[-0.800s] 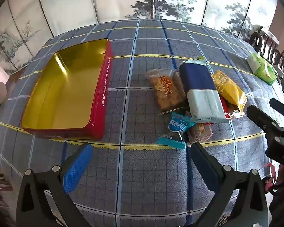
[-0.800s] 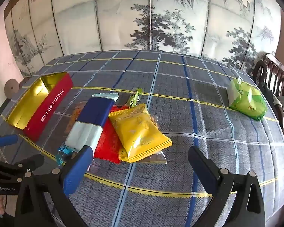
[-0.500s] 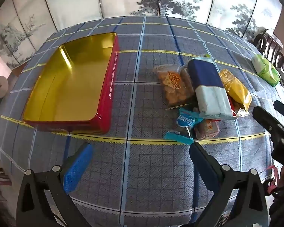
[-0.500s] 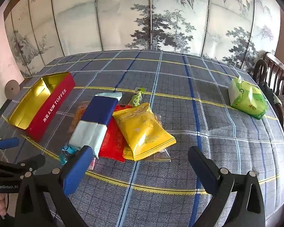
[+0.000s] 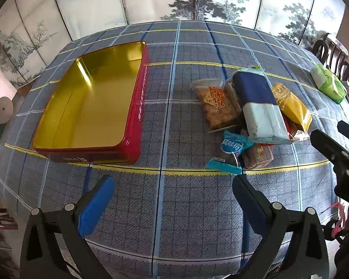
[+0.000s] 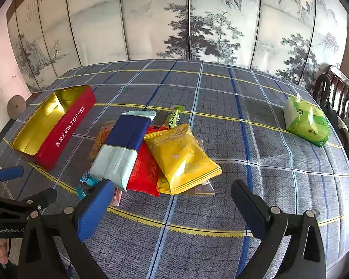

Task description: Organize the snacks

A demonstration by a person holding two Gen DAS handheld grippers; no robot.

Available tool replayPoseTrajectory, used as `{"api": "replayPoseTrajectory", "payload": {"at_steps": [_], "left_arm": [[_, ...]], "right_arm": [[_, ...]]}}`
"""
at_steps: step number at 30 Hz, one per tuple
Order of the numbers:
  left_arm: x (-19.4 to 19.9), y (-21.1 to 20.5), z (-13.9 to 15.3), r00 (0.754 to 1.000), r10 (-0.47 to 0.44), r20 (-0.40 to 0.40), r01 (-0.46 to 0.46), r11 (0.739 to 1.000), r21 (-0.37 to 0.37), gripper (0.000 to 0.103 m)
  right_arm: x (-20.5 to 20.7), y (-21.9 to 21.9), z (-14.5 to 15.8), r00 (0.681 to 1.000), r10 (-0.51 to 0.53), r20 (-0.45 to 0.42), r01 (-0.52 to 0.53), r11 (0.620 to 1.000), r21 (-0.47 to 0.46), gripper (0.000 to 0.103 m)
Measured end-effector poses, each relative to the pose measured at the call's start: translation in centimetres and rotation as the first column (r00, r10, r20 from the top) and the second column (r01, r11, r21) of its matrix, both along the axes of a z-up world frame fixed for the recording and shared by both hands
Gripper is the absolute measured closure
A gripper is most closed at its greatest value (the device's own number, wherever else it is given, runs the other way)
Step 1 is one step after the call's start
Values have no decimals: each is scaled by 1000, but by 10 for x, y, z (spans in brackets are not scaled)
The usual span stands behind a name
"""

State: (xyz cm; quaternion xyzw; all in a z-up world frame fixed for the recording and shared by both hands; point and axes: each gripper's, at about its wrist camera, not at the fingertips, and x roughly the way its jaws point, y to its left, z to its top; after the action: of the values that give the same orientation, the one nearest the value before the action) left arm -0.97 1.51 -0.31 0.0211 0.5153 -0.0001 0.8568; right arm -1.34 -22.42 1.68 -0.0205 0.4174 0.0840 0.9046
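Note:
An open red toffee tin (image 5: pixel 137 107) with a gold inside lies empty at the left; it also shows in the right wrist view (image 6: pixel 65 130). A pile of snacks lies to its right: a blue-and-white pack (image 5: pixel 258 102) (image 6: pixel 125 148), a yellow bag (image 5: pixel 290 107) (image 6: pixel 181 158), a red packet (image 6: pixel 144 169), an orange cracker bag (image 5: pixel 217 102), a teal packet (image 5: pixel 232 146) and a small green candy (image 6: pixel 173 118). My left gripper (image 5: pixel 172 200) is open and empty, near the table's front edge. My right gripper (image 6: pixel 172 200) is open and empty, in front of the pile.
A green tissue pack (image 6: pixel 307 121) lies at the far right of the plaid tablecloth (image 6: pixel 221 93). Dark wooden chairs (image 6: pixel 337 93) stand beyond the right edge. A painted folding screen (image 6: pixel 188 18) stands behind the table.
The left gripper has drawn back and shifted left, so the tin and the pile sit further right in its view. The right gripper has edged slightly left. Both stay open.

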Motion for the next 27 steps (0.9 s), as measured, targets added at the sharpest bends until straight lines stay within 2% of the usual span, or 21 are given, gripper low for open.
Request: {"api": "replayPoseTrajectory", "payload": {"at_steps": [27], "left_arm": [[0,-2,-4,1000,-10,-2,10,1000,12,3]], "right_arm": [[2,-1,-4,1000,6,-12,-6,1000,5,1]]}}
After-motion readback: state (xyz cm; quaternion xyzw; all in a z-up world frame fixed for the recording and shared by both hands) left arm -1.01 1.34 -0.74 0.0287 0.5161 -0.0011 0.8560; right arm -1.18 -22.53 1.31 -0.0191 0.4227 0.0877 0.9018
